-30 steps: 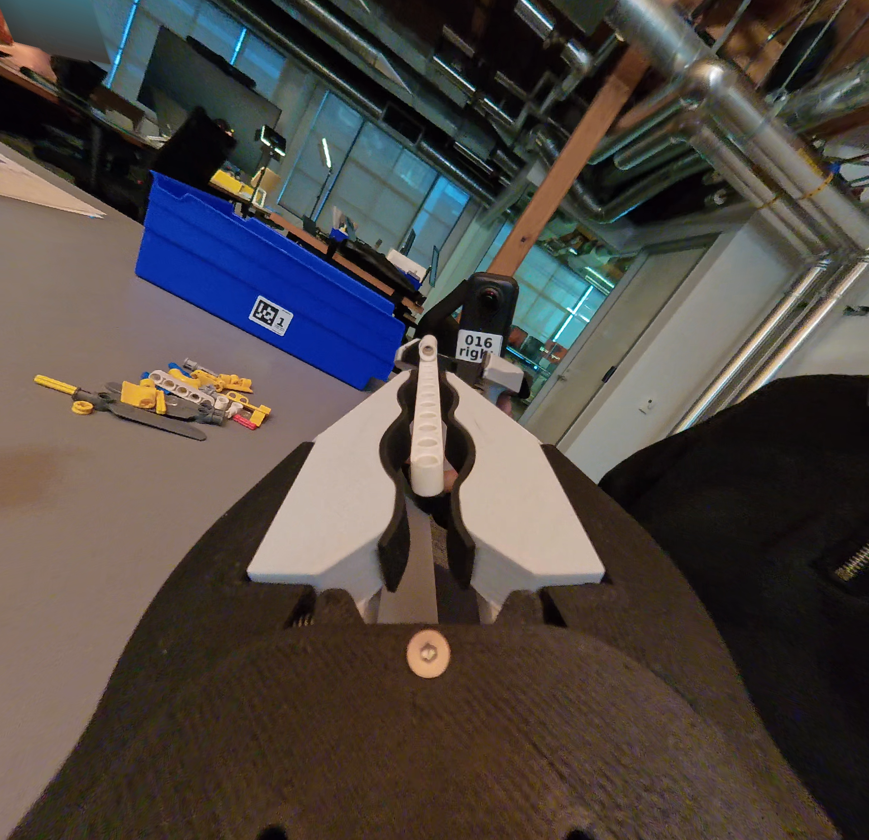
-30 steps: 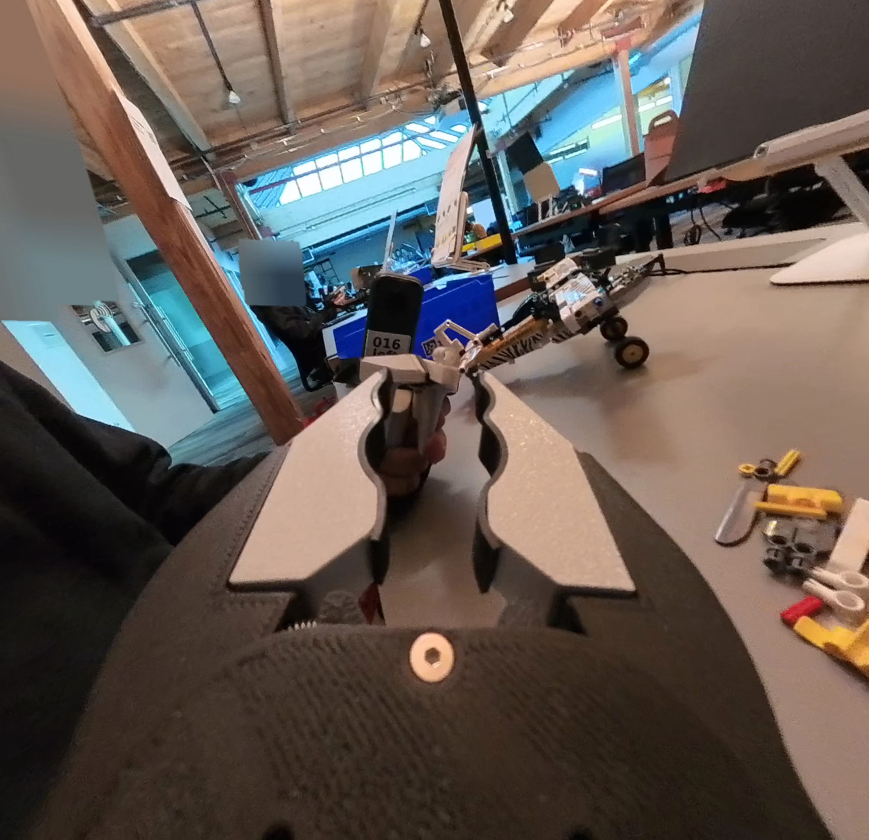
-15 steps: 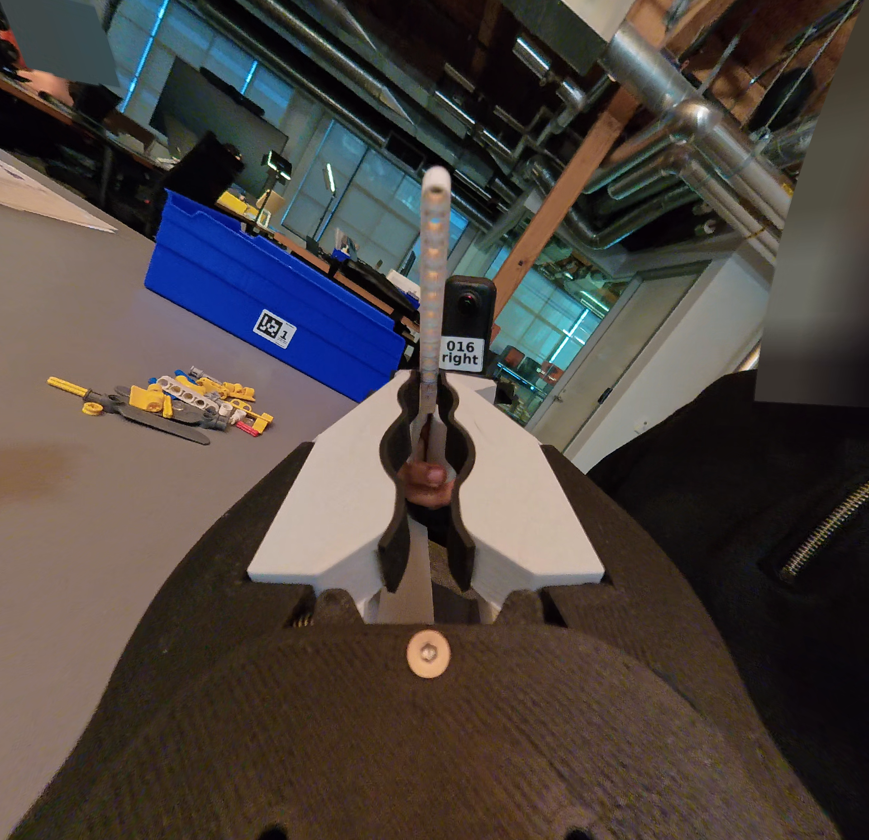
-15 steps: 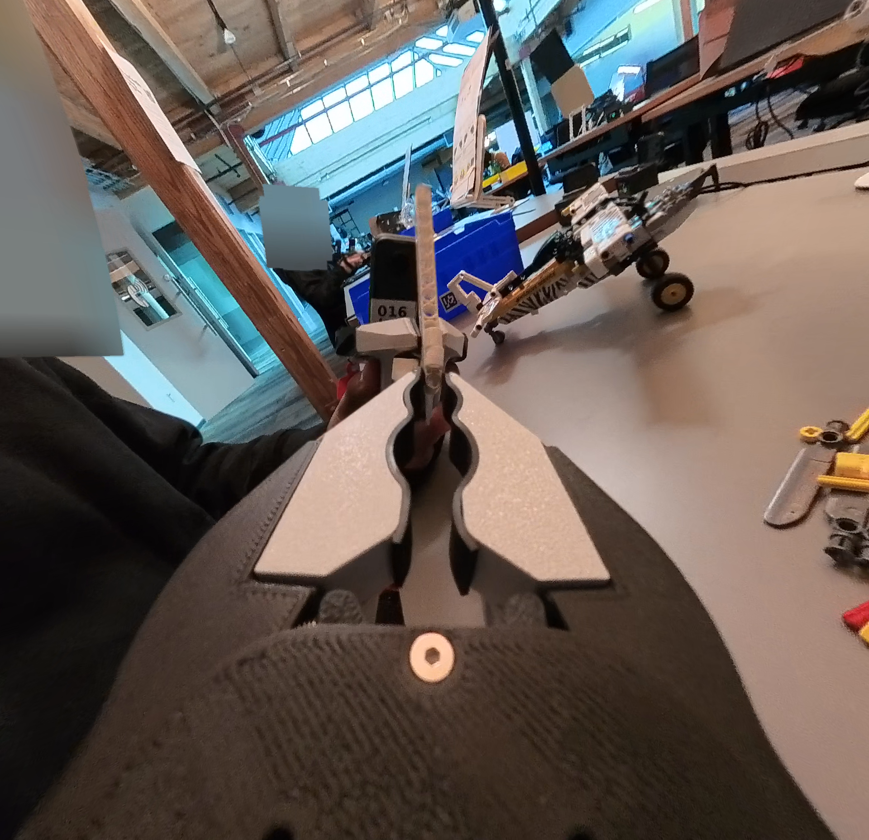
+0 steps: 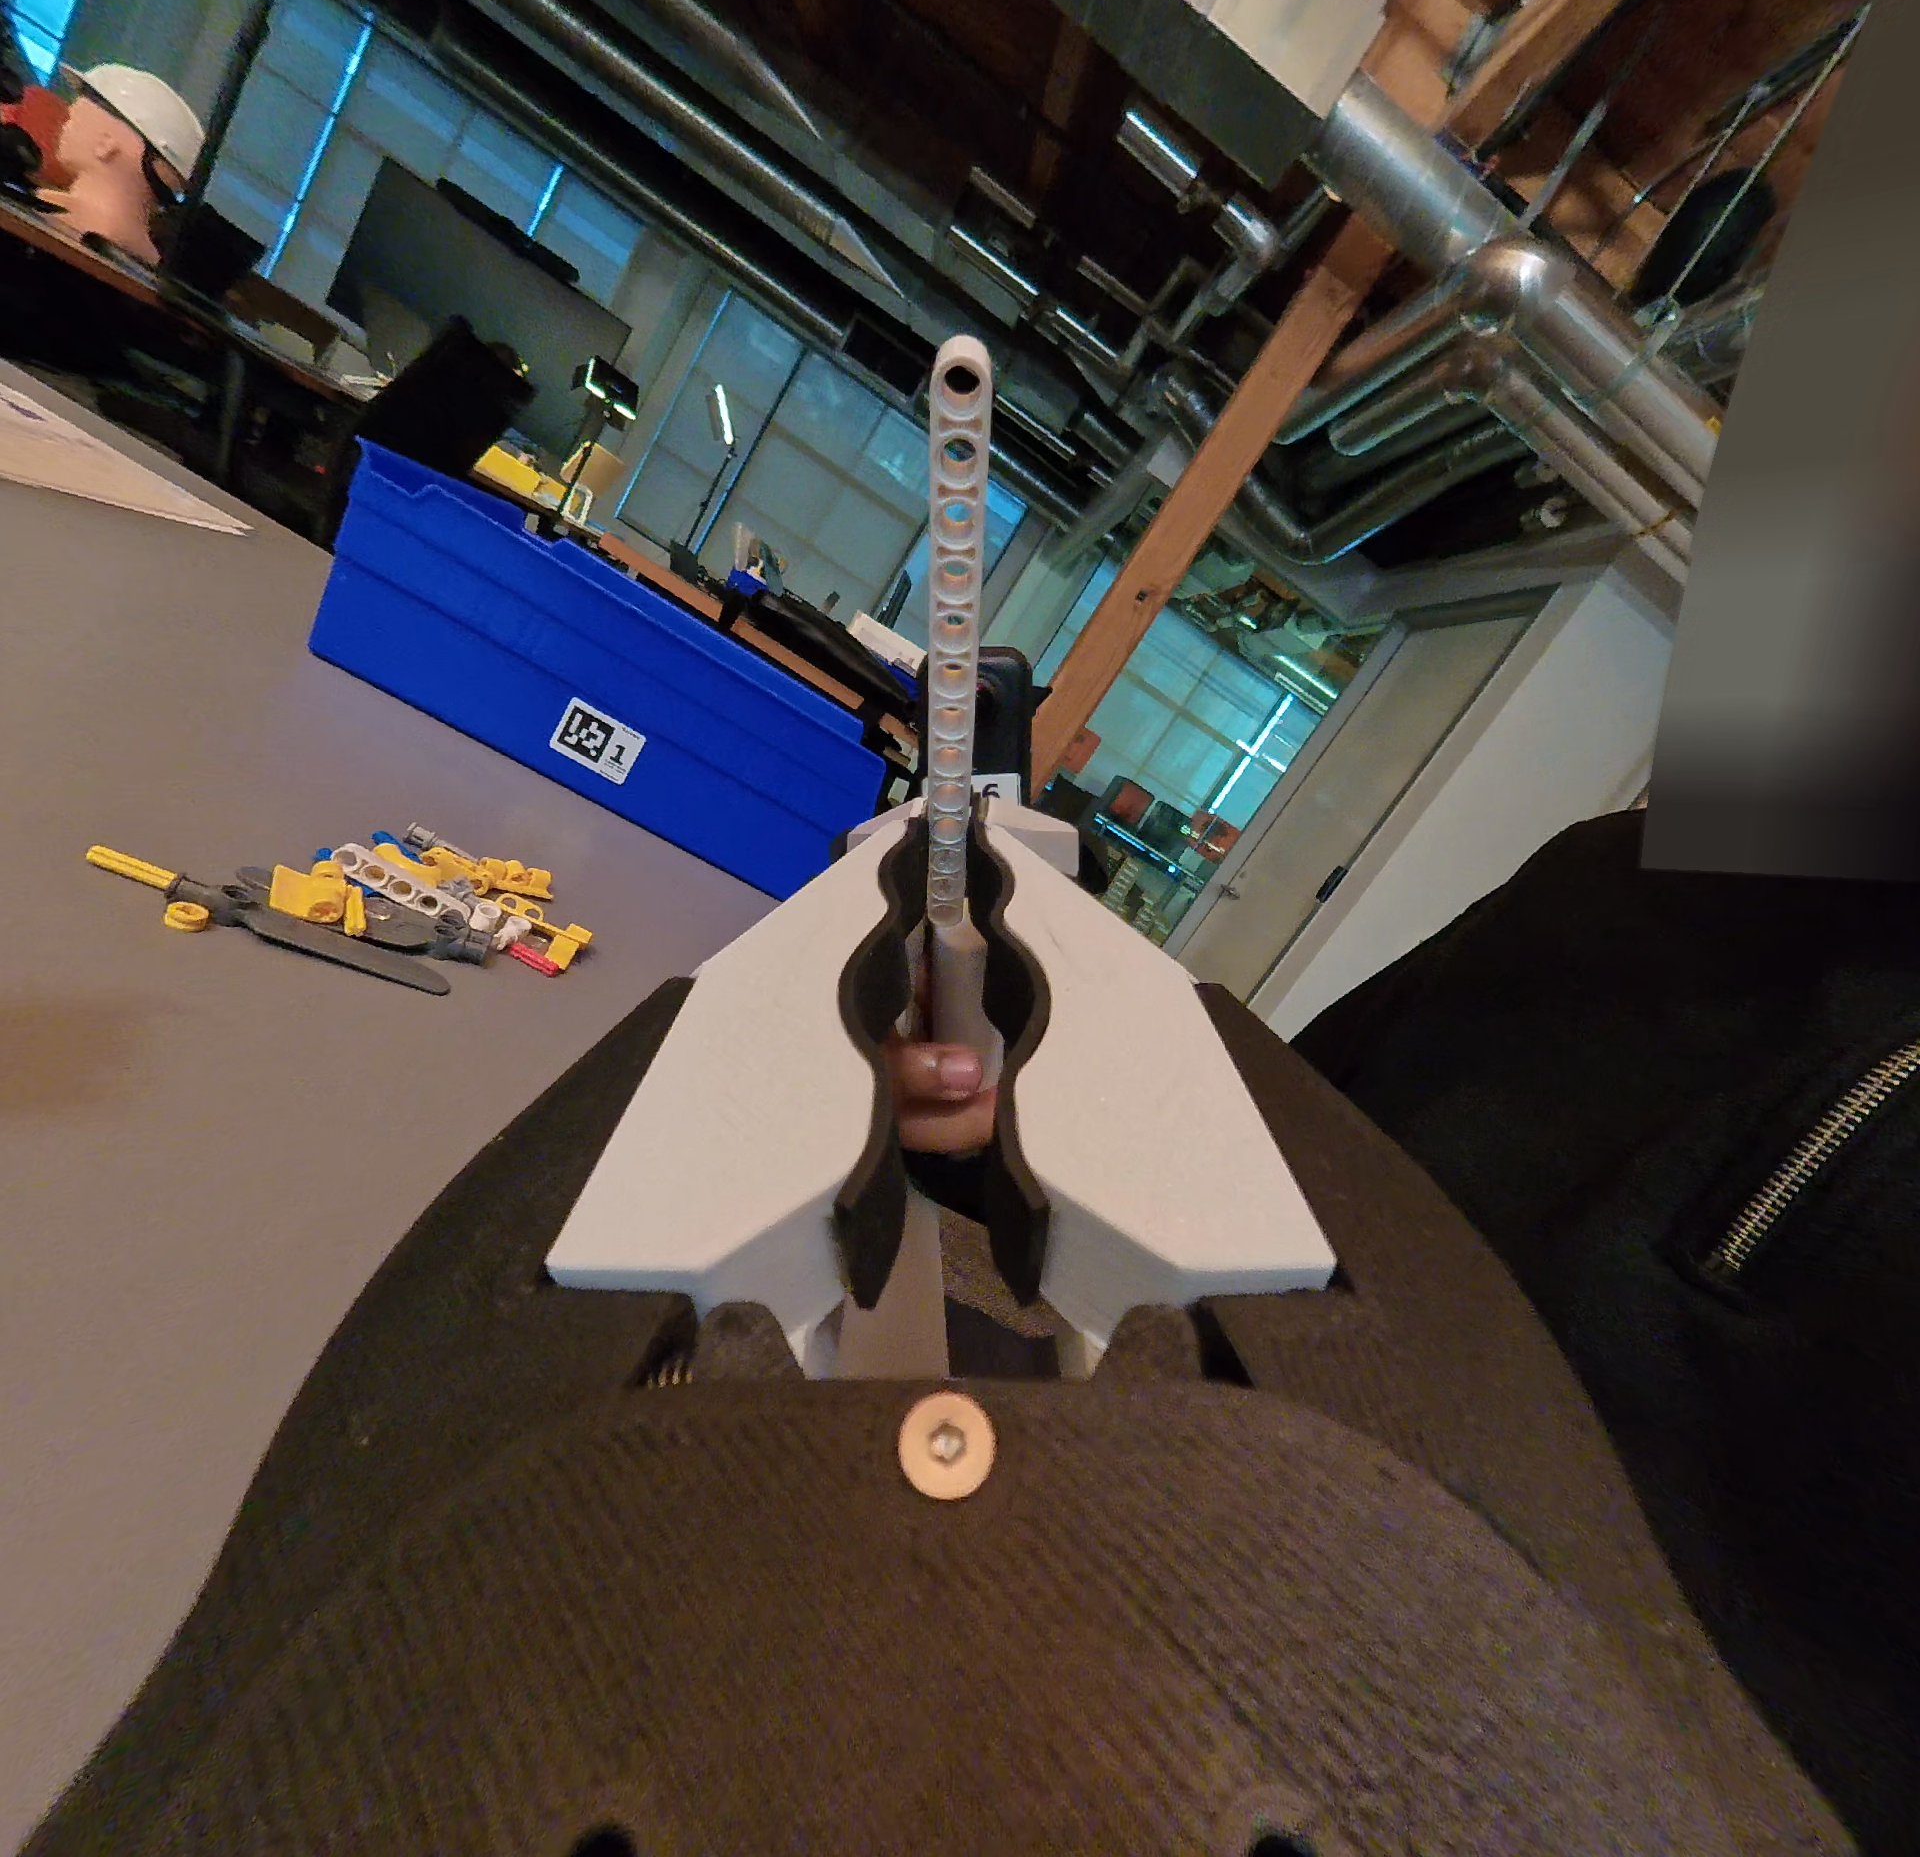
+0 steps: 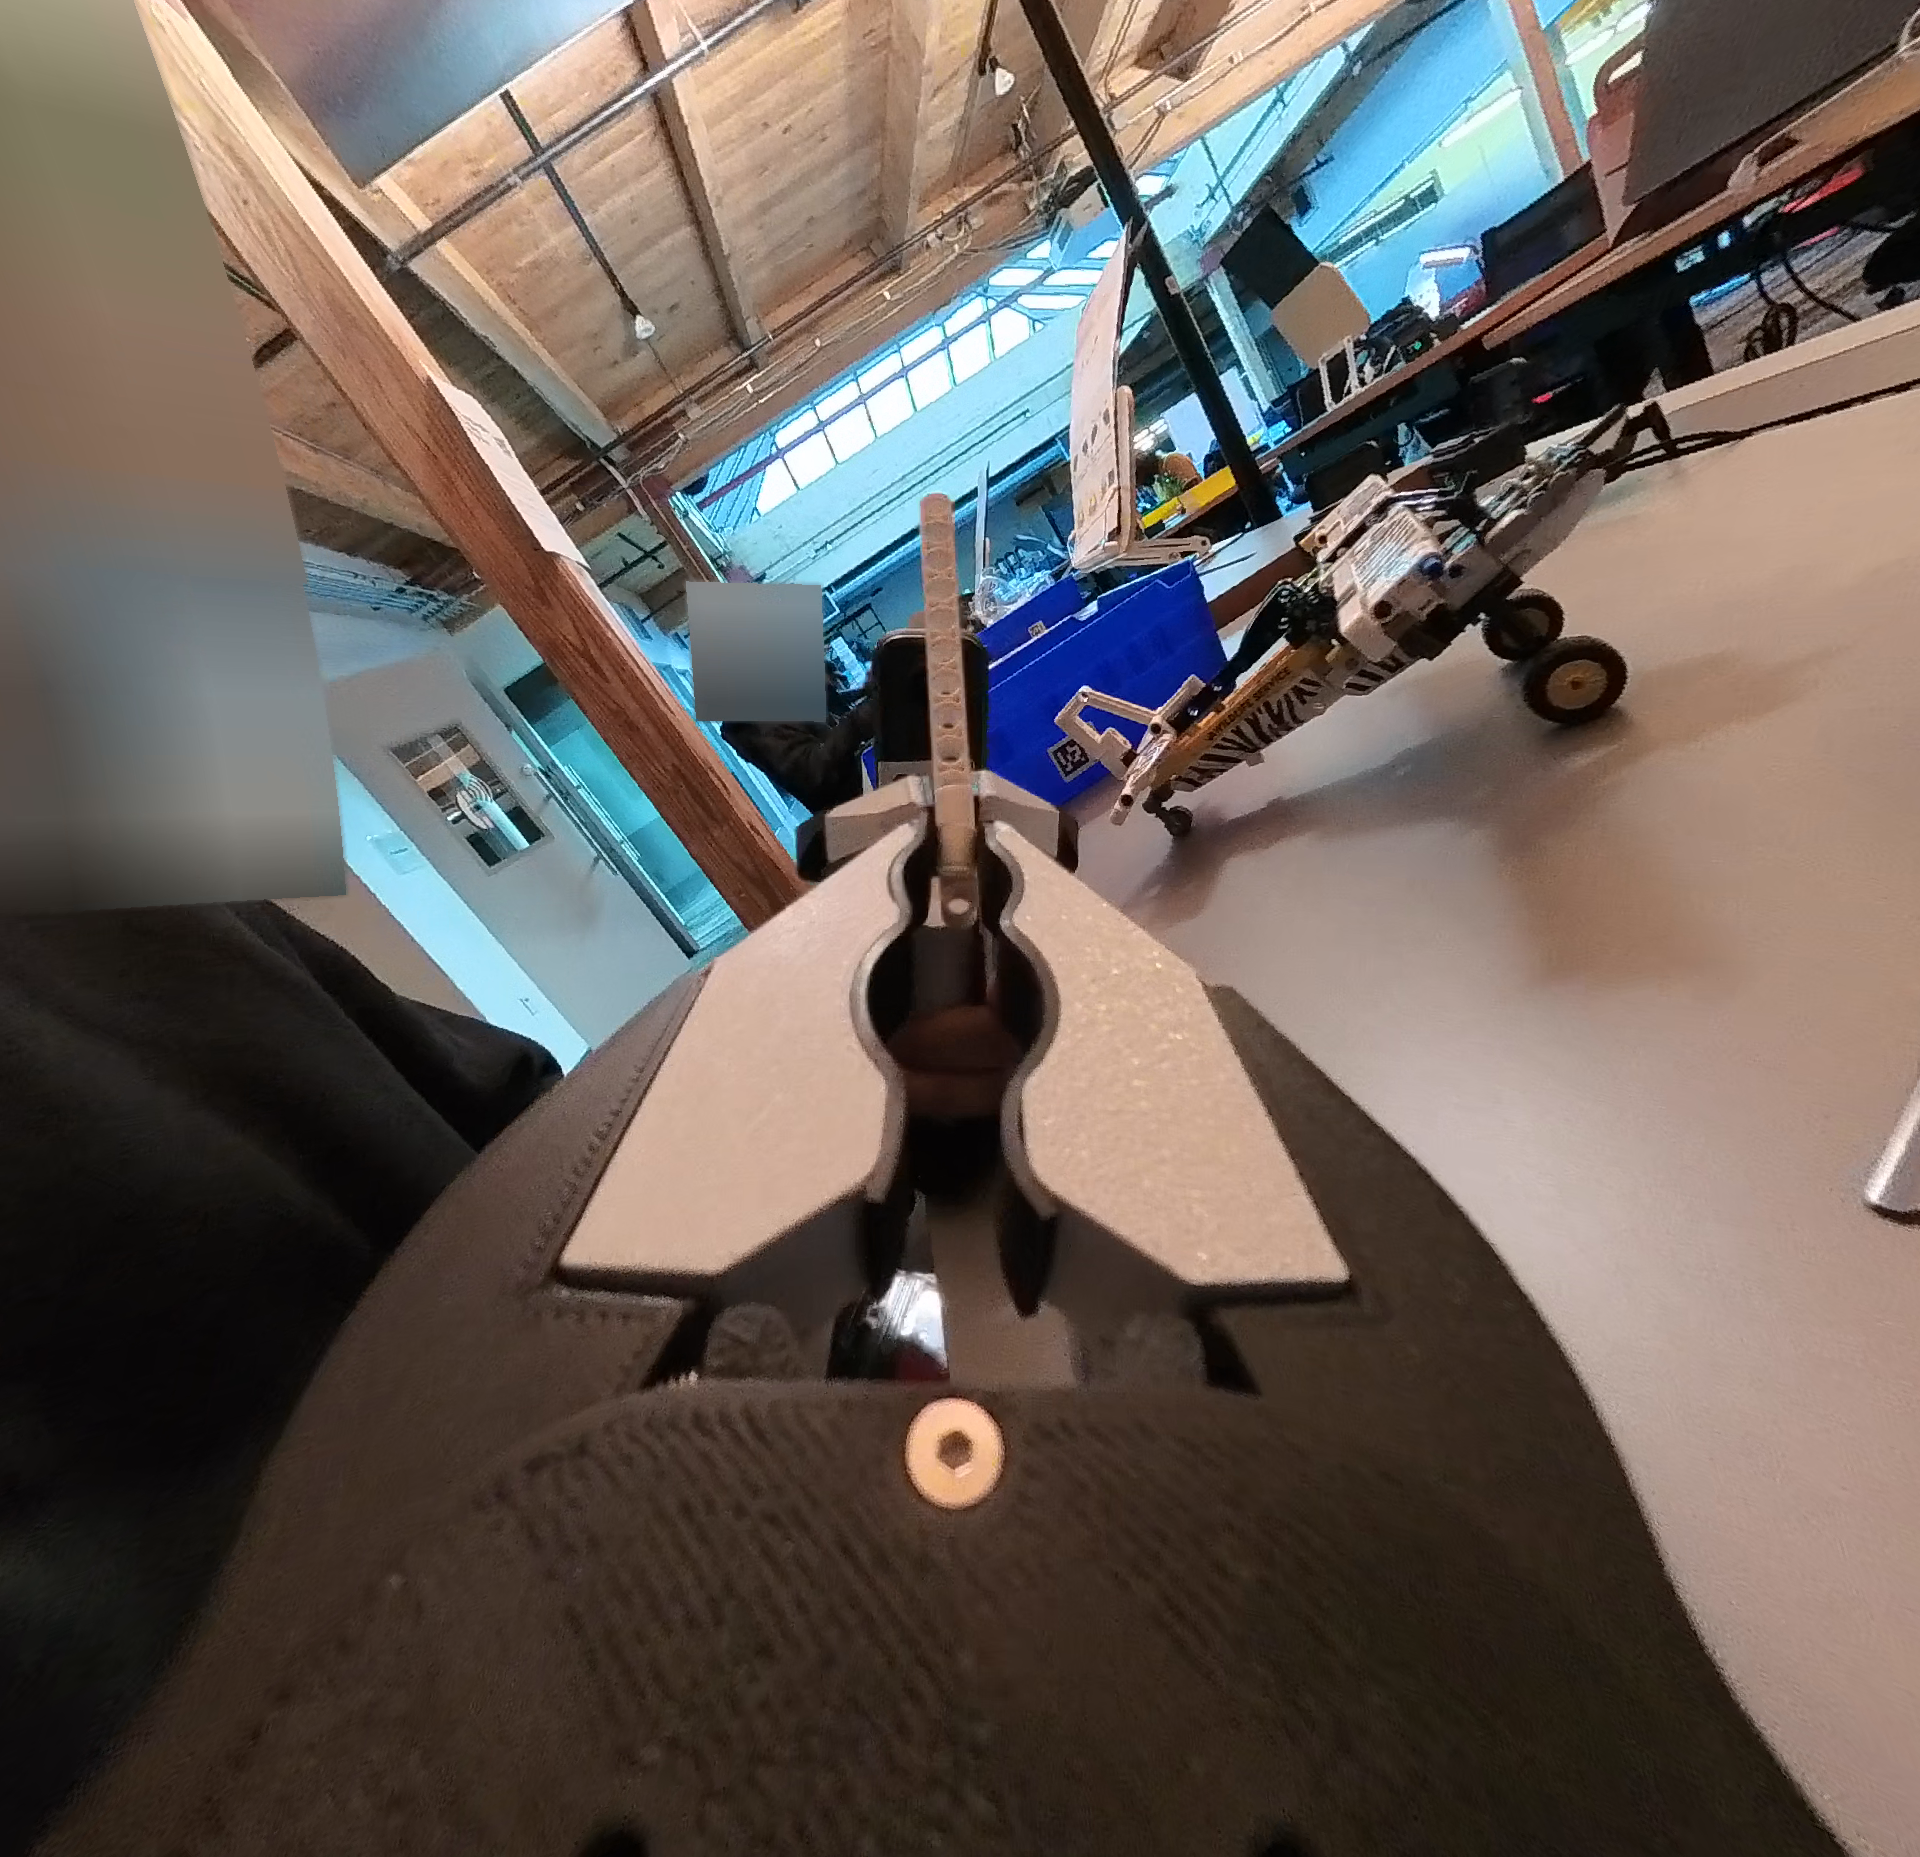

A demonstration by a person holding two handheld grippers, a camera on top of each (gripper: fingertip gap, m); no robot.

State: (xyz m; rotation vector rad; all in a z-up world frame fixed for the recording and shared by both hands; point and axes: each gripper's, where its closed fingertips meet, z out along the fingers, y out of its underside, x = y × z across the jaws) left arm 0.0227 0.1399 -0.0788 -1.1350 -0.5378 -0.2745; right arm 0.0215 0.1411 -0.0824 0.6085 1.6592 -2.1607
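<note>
A long white beam with a row of holes [image 5: 956,581] stands upright between my two grippers, which face each other above the grey table [image 5: 156,1132]. My left gripper [image 5: 951,831] is shut on the beam's lower end at its fingertips. My right gripper [image 6: 956,841] is shut on the same beam [image 6: 945,664] from the other side. The right gripper's black camera [image 5: 1003,695] shows behind the beam in the left wrist view. The left gripper's grey fingertips [image 6: 873,820] show just beyond mine in the right wrist view. A person's thumb [image 5: 940,1075] shows under the jaws.
A blue bin [image 5: 582,664] stands at the back of the table, also in the right wrist view [image 6: 1101,654]. A pile of small yellow, grey and white parts [image 5: 353,893] lies on the left. A striped wheeled model [image 6: 1382,602] stands on the right. A dark jacket [image 5: 1662,1184] is close by. The tips of both grippers are at nearly the same place. Both grippers' tips are roughly 15 cm from the striped wheeled model [image 6: 1382,602].
My right gripper went from open to shut on the beam. The beam swung from lying along my left fingers to standing upright at the tips, and has stayed so for the last half second.
</note>
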